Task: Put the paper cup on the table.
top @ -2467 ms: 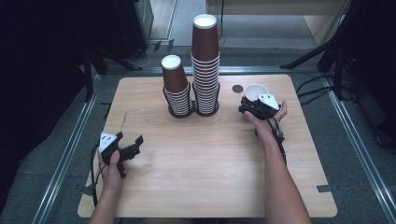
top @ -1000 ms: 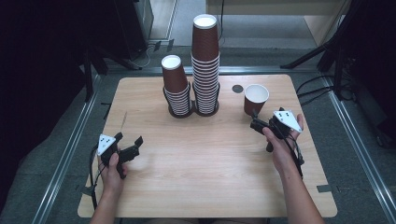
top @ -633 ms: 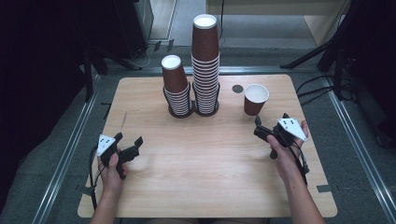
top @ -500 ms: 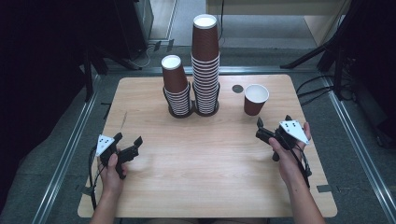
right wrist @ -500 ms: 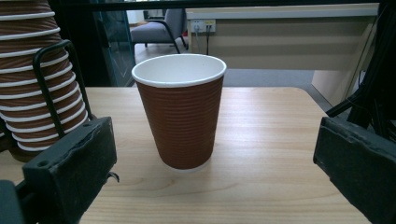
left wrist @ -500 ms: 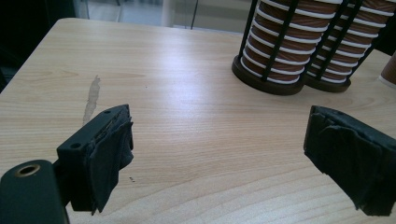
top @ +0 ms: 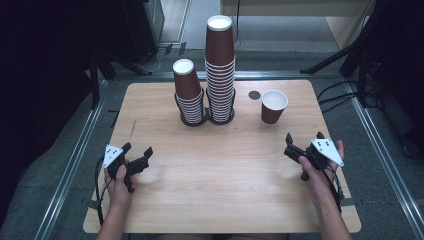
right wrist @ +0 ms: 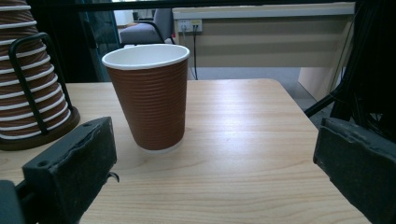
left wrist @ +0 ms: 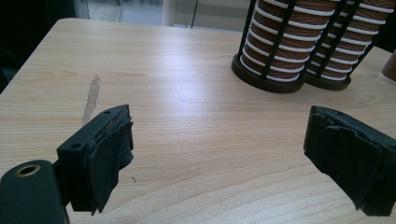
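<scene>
Cup (top: pixel 273 106) of ribbed brown paper, white inside and at the rim, stands upright alone on the far right of the wooden counter (top: pixel 220 200), just right of two tall stacks of like cups (top: pixel 220 70) in a black wire holder (top: pixel 192 119). A small dark disc (top: pixel 254 94) lies between them. Your right hand-held gripper (top: pixel 303 142) sits near the cup but apart from it, jaws wide and empty. Your left hand-held gripper (top: pixel 136 152) rests low at the near left, jaws also spread wide, holding nothing.
</scene>
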Demonstrator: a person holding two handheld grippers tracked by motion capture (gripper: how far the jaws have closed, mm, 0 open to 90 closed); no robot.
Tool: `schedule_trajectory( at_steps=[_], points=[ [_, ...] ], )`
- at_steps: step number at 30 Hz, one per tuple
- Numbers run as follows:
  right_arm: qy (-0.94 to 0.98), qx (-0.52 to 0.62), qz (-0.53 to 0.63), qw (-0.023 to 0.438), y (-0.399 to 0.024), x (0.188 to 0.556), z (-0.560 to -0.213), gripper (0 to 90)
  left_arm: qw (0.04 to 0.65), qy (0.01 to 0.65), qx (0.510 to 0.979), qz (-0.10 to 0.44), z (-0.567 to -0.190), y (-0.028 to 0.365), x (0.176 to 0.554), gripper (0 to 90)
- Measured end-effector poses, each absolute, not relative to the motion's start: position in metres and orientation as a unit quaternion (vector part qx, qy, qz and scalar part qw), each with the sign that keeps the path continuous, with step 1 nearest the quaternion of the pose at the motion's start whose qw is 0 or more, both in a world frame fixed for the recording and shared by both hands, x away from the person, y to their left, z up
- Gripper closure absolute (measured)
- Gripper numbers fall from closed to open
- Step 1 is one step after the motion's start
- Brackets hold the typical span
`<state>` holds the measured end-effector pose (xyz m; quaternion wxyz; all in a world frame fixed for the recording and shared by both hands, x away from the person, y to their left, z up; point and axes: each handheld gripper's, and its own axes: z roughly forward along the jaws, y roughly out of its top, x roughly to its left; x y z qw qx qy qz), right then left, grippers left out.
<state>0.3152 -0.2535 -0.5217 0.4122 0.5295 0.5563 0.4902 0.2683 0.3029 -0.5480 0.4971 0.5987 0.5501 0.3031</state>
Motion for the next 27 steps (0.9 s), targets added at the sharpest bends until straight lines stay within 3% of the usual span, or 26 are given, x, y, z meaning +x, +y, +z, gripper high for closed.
schedule_trajectory(
  at_steps=[27],
  points=[
    [0.538, 0.527, 0.479, 0.451, -0.308, 0.262, -0.531, 0.0, 0.496, 0.549, 0.6, 0.304, -0.548, 0.302, 0.267, 8.2]
  ],
)
